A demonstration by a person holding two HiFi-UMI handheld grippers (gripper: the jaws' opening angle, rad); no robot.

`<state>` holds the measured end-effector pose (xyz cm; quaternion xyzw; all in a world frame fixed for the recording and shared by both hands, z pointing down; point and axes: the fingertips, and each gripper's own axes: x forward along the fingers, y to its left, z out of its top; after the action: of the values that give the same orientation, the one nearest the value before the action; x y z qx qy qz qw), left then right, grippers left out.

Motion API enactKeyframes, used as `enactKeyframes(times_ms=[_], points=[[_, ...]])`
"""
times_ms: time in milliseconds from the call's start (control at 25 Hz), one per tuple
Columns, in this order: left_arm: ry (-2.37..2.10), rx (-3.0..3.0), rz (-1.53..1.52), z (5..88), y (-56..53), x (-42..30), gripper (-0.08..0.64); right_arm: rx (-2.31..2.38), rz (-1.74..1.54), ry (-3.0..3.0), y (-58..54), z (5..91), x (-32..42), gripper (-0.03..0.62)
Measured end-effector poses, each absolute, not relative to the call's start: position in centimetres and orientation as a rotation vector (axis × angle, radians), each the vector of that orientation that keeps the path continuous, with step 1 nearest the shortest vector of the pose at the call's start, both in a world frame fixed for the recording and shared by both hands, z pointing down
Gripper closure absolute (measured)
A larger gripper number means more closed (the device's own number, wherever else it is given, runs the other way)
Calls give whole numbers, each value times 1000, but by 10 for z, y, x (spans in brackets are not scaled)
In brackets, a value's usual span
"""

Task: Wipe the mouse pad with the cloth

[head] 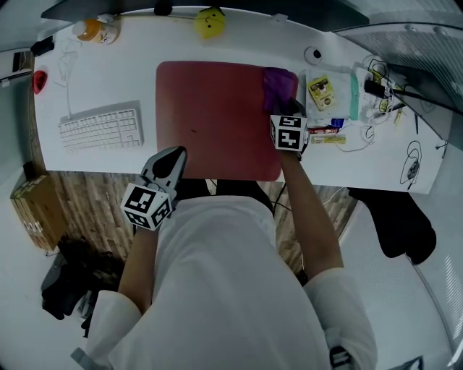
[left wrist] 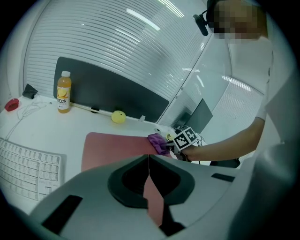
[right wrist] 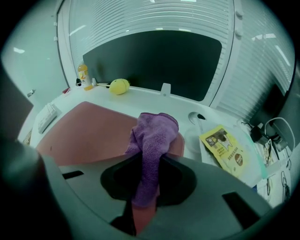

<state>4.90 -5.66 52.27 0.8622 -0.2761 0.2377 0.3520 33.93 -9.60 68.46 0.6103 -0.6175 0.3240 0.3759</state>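
So, R gripper [right wrist: 146, 190]: jaws clamped on the cloth [right wrist: 154, 136]. Purple, bunched; one end hangs down thru the gap betw jaws, rest bulges out past the tips.
Cloth pos: far-right corner of mouse pad [head: 213, 119]. That corner is covered, so can't see how much of the cloth bears on the pad.
R jaw tips: not visible in head view, marker cube [head: 289, 132] + cloth sit over them. Grip shows only in right gripper view.
L gripper [left wrist: 149, 165]: jaws together at the tips, nothing betw them. Sliver of red pad shows thru the slot lower down.
L gripper pos: near-left corner of pad, by front edge of desk [head: 108, 83]. Touching or above it, can't tell.
Mouse pad: red, rounded corners, mid-desk. Dark speck [head: 192, 131] near centre, too small to ID.
Keyboard [head: 101, 128]: white, left of pad, apart from it.
Bottle [head: 98, 30]: orange drink, far-left of desk. Label unreadable.
Yellow round thing [head: 210, 22]: far edge behind pad. Can't make out what it is.
Yellow packet [right wrist: 225, 151]: flat on desk, right of pad. Print too small.
Cables [head: 380, 90]: far right, tangled, partly cut off by frame edge.
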Motion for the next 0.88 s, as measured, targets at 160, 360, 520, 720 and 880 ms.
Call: enactKeyframes(times_ms=[160,360,520,720,880], points=[[-720,2232,618,522,-53,56,541,1580,831,-1548,-86,685,359,509],[-730,2238,621,519,-49,66,541,1587,826,-1532,-75,692,375,509],[-753,2249,624,514,-47,72,541,1581,818,-1543,-71,687,378,509],[-824,2256,624,505,-52,68,541,1575,806,-1584,-68,678,379,509],[-875,2257,617,495,-50,64,541,1569,781,-1648,-64,659,375,509]])
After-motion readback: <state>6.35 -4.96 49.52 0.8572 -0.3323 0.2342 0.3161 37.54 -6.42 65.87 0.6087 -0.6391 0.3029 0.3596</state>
